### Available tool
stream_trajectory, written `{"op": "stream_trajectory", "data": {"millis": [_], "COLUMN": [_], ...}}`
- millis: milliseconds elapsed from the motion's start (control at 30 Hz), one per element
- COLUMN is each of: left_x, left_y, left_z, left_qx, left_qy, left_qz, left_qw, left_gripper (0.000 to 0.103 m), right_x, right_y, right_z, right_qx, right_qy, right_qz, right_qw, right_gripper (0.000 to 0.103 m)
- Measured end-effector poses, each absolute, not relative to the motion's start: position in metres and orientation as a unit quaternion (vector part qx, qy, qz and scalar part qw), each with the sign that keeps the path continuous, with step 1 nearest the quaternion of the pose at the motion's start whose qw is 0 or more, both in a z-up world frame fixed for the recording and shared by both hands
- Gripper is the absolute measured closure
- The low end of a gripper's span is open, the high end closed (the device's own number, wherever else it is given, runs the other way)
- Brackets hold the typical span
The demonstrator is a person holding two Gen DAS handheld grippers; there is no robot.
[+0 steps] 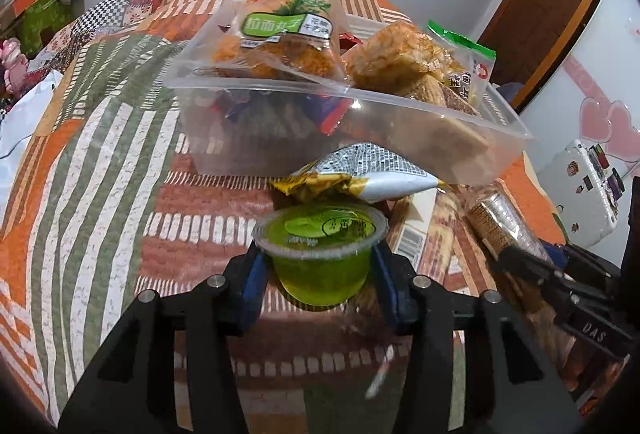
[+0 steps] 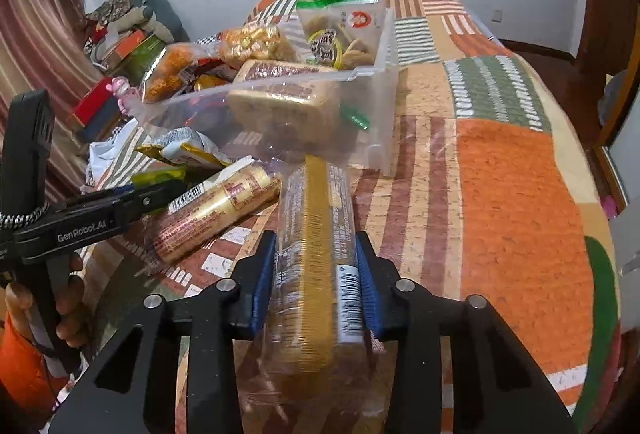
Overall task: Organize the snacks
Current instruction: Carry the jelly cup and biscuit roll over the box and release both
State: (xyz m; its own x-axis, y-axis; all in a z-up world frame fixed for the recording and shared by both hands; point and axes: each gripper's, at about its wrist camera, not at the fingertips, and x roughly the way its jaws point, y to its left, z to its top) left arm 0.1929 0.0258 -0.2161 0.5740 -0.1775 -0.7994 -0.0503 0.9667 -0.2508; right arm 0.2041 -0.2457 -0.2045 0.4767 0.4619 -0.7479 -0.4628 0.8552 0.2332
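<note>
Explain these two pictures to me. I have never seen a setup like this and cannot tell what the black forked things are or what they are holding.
There is no robot here. A person holds a handheld gripper in each hand, and each gripper has two black fingers with blue pads. A camera sits on each gripper, looking forward along its fingers, so one picture comes from the left tool and the other from the right.

The left gripper is shut on a green jelly cup. The right gripper is shut on a clear sleeve of biscuits.

Everything lies on a bed covered with a patchwork quilt. On it stands a clear plastic bin, already piled with snack bags. In front of it lie a yellow and silver snack packet and a gold roll of crackers, not yet put away.
</note>
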Motion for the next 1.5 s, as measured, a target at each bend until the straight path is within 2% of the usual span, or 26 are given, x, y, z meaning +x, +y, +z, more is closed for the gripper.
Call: {"op": "stream_trajectory", "data": {"millis": [233,800,1200,1500], "left_x": [0.175,0.155,0.188,0.227], "left_y": [0.033,0.018,0.005,-0.004], "left_z": [-0.207,-0.145,-0.121,-0.131], "left_qx": [-0.124,-0.102,-0.09,-0.093], "left_qy": [0.453,0.384,0.354,0.363], "left_qz": [-0.03,-0.051,-0.068,-0.075], "left_qw": [0.882,0.916,0.929,0.924], "left_gripper": [0.056,0.056,0.056,0.056], "right_x": [0.198,0.194,0.223,0.251], "right_y": [-0.25,-0.257,-0.252,-0.24], "right_z": [-0.196,-0.154,-0.124,-0.115], "right_qx": [0.005,0.028,0.031,0.042], "right_qy": [0.425,0.366,0.317,0.305], "right_qz": [0.272,0.283,0.286,0.297], "right_qw": [0.863,0.886,0.904,0.904], "right_gripper": [0.07,0.07,0.07,0.07]}}
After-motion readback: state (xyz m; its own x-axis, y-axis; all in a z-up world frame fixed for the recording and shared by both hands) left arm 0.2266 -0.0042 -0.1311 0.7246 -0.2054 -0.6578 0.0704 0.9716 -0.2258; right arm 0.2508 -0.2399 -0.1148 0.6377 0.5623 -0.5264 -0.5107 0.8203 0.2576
